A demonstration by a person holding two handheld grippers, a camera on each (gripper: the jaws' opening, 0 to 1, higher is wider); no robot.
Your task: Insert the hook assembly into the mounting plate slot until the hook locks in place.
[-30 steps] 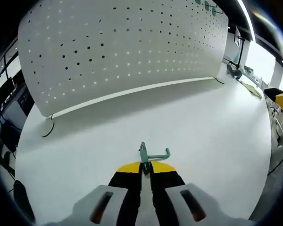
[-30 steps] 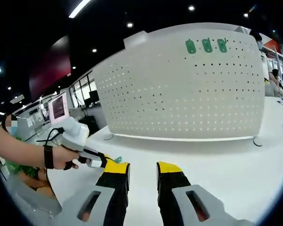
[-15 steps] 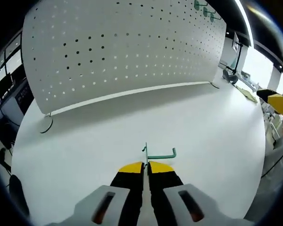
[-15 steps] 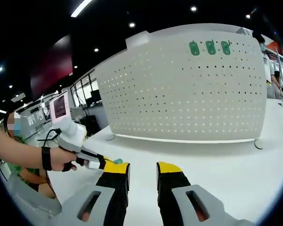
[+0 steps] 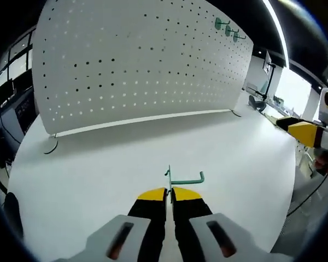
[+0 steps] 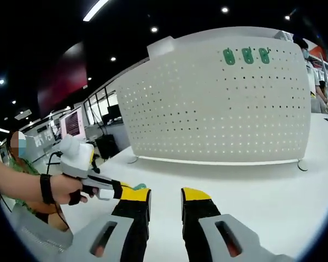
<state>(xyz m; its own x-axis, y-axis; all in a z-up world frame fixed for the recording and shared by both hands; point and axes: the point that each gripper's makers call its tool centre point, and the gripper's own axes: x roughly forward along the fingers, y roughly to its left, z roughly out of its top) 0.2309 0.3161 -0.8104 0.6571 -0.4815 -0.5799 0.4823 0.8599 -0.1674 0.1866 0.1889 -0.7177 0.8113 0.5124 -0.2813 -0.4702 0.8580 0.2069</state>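
The left gripper (image 5: 169,192) is pinching the green hook (image 5: 177,178) between closed jaws, above the table (image 5: 98,158) and facing the upright pegboard (image 5: 136,60). The right gripper (image 6: 165,199) is hovering with jaws parted, gripping nothing, over the table's near edge.

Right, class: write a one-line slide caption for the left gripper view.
Left gripper shut on a teal metal hook, held above a white table facing a white perforated pegboard.

Bright, even light falls from ceiling strips and spotlights (image 6: 225,9) high above the right claw (image 6: 165,197), washing the white table (image 5: 98,164) ahead. Soft shadow lies under the pegboard (image 5: 136,60). Fisheye bending curves its edges; focus stays sharp.
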